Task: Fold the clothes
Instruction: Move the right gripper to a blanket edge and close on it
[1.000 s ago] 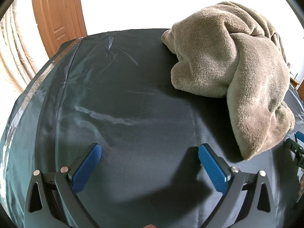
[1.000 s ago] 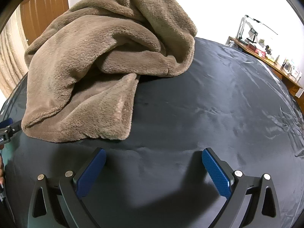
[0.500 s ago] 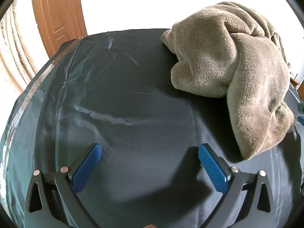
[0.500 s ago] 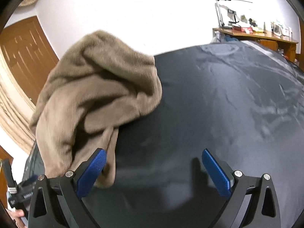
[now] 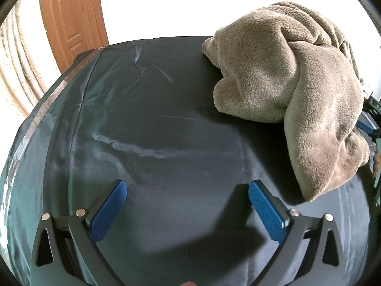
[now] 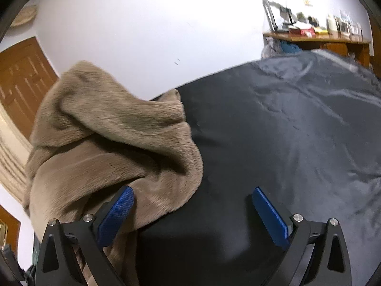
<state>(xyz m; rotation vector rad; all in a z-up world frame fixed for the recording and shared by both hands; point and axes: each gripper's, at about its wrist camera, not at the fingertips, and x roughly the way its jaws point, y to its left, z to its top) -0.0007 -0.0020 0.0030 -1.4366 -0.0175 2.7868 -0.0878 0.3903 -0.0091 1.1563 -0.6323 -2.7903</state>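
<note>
A crumpled tan fleece garment (image 5: 297, 90) lies in a heap on the dark sheet (image 5: 154, 119), at the right of the left wrist view. My left gripper (image 5: 188, 195) is open over bare sheet, well short and left of the heap. In the right wrist view the same fleece garment (image 6: 114, 143) fills the left side. My right gripper (image 6: 193, 202) is open, its left blue pad (image 6: 116, 212) against the garment's near edge, its right pad over bare sheet (image 6: 297, 143). Nothing is gripped.
A wooden door (image 5: 71, 19) stands beyond the far left edge of the covered surface. A wooden desk (image 6: 319, 40) with a lamp and small items stands at the back right. The other gripper's tip (image 5: 364, 126) shows past the heap.
The right gripper has swung right and closed in on the garment, which now sits at its left finger. The left gripper has not moved.
</note>
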